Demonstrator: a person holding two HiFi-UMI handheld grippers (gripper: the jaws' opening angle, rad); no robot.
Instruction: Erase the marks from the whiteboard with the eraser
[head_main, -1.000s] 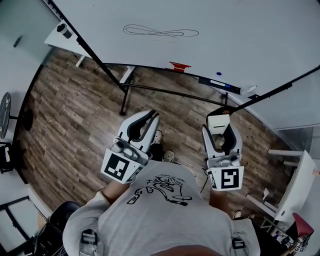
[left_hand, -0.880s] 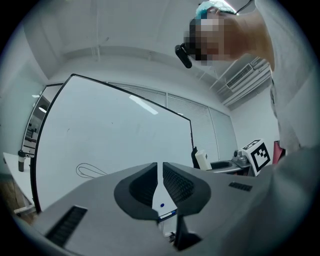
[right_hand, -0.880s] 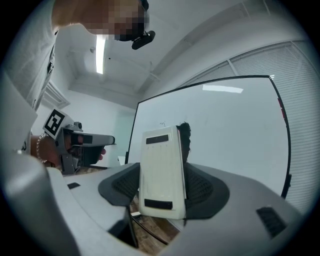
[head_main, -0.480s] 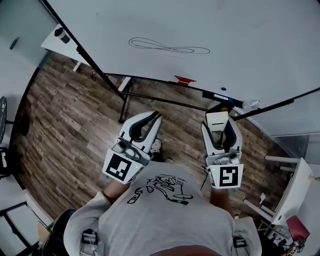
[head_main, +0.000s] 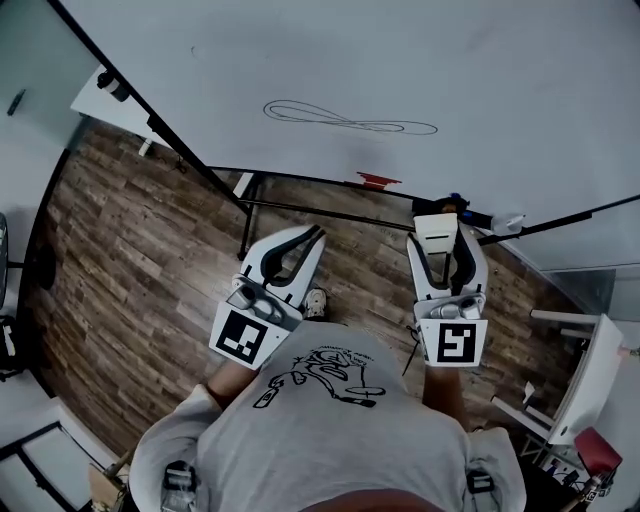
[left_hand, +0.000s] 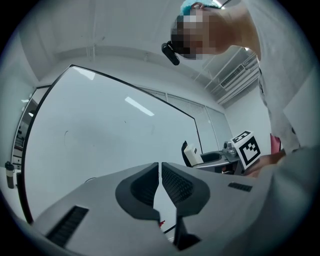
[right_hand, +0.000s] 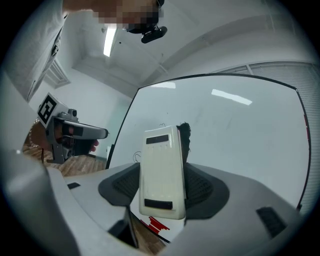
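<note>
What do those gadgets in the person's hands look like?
Both the left gripper and the right gripper are white plastic shells with two curved jaws lined in black ribbed rubber. Each carries a white cube with black square markers at its back. The person wears a light grey T-shirt with a black drawing.

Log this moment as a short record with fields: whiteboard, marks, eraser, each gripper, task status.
whiteboard: upright on a stand, ahead of the person
marks: thin looping scribble, unerased
eraser: white, clamped in the right gripper, not at the marks
left gripper: fingers shut, nothing between them
board ledge: a red item lies on it
status: wiping not yet begun
</note>
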